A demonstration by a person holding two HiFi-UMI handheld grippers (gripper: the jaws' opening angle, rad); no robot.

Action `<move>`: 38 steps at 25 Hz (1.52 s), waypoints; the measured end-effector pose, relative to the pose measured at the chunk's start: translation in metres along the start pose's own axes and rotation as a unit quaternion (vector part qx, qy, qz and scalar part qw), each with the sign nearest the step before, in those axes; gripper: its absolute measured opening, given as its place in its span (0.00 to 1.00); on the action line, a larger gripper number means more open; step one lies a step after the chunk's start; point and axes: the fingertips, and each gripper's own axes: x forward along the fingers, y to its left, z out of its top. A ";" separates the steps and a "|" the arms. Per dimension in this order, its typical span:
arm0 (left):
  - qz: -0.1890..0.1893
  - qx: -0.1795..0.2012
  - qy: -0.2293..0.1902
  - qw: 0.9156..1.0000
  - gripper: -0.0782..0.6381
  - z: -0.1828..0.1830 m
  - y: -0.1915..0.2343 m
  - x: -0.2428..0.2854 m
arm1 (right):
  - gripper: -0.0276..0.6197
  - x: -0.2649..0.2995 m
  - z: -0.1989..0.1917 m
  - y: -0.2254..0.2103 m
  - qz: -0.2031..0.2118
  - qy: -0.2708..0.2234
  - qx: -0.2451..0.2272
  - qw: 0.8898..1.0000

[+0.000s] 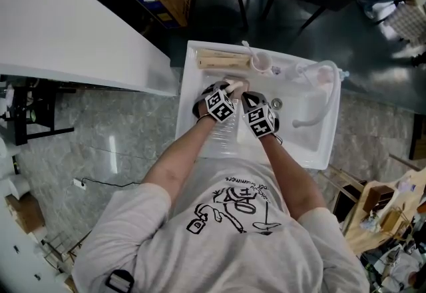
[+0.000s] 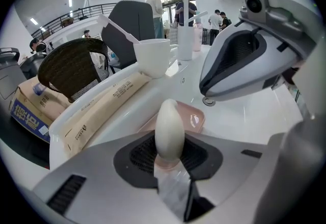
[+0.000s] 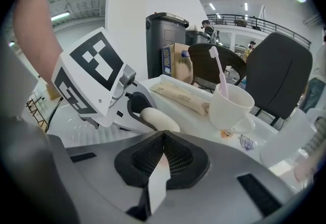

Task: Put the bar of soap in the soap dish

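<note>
The white oval bar of soap (image 2: pixel 169 127) stands on edge between the jaws of my left gripper (image 2: pixel 169 159), which is shut on it. Just beyond and below the bar, the pink soap dish (image 2: pixel 197 119) lies on the white sink floor. From the right gripper view the soap (image 3: pixel 162 119) pokes out of the left gripper (image 3: pixel 140 111). My right gripper (image 3: pixel 163 139) hovers close beside the left one, its pads together with nothing between them. In the head view both grippers, left (image 1: pixel 228 90) and right (image 1: pixel 246 97), sit side by side over the sink.
A white sink (image 1: pixel 188 88) with a tap (image 1: pixel 318 95) and a drain (image 1: pixel 276 104). On its back ledge lie a beige packet (image 2: pixel 99 112) and a white cup (image 2: pixel 154 56) holding a toothbrush (image 3: pixel 219 71). A white counter (image 1: pixel 66 32) lies to the left.
</note>
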 end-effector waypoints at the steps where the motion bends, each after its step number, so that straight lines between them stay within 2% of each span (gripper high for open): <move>1: 0.000 0.001 0.001 1.000 0.25 -0.001 0.001 0.001 | 0.08 0.000 0.000 0.000 0.000 0.001 0.000 1.000; 16: 0.004 0.022 0.009 1.000 0.25 -0.005 0.003 0.006 | 0.08 -0.001 -0.001 -0.001 0.001 -0.001 -0.001 1.000; 38: 0.003 0.029 0.016 0.999 0.29 -0.006 0.001 0.003 | 0.08 -0.009 -0.004 -0.002 -0.003 0.000 -0.004 1.000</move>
